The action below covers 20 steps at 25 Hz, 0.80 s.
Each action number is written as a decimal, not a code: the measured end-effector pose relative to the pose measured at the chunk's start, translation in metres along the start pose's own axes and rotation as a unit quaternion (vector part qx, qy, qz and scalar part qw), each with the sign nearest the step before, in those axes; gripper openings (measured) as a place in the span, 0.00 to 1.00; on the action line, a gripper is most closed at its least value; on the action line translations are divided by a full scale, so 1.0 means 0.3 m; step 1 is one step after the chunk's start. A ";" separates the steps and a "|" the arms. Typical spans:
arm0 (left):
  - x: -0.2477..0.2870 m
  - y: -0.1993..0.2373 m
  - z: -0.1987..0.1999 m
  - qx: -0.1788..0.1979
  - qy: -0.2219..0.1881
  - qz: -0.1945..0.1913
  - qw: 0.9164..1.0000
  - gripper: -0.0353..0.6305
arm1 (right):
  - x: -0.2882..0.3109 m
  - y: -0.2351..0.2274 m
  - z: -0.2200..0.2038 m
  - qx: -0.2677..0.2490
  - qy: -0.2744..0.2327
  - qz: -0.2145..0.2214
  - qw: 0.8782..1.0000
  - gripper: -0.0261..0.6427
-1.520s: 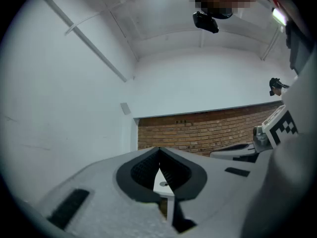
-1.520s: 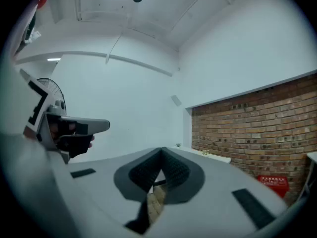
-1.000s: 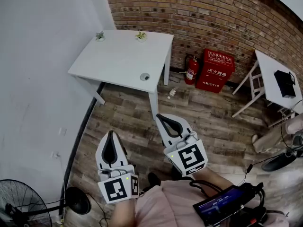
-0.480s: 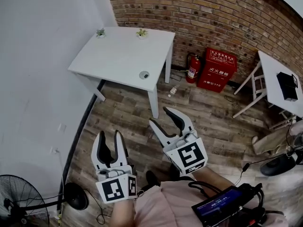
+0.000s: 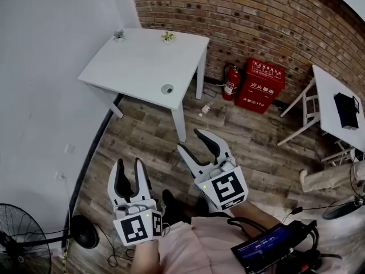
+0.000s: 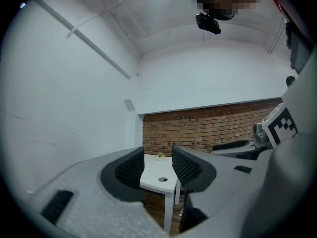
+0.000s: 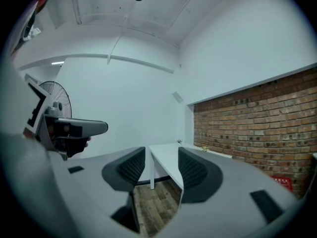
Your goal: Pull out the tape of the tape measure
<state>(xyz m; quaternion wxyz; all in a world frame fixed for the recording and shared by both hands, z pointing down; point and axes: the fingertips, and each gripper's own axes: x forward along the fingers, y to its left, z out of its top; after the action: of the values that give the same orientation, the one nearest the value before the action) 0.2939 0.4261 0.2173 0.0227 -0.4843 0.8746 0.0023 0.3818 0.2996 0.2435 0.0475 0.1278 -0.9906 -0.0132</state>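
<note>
Head view: the left gripper (image 5: pixel 128 164) has just been opening its jaws, now spread and empty. Well ahead of it on the desk (image 5: pixel 137 56) lies a small round thing, likely the tape measure (image 5: pixel 167 88), untouched. The right gripper (image 5: pixel 190 140), likewise just opened wide and empty, looks ready to approach.

Matt wht table (image 5: pixel 142 59), wood floor (image 5: pixel 149 137), brick wall (image 5: pixel 256 16).

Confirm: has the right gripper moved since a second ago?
Yes. The right gripper has just opened, empty; its tips now spread apart beside the table leg.
</note>
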 end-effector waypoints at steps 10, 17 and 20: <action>0.217 0.103 -0.058 0.001 0.009 -0.014 1.000 0.30 | 0.222 -0.077 -0.032 0.007 0.007 -0.017 1.000 0.36; 0.476 0.291 -0.053 -0.003 0.001 -0.037 0.999 0.30 | 0.509 -0.107 -0.001 -0.001 0.012 -0.040 0.999 0.36; 0.571 0.366 -0.030 0.001 -0.004 -0.051 0.999 0.30 | 0.617 -0.109 0.034 -0.002 0.007 -0.052 0.999 0.35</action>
<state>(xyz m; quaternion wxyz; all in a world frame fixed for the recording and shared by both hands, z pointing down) 0.1097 0.3391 0.2173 0.0268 -0.5285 0.8485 0.0023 0.2108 0.2211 0.2488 0.0543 0.1790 -0.9822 -0.0171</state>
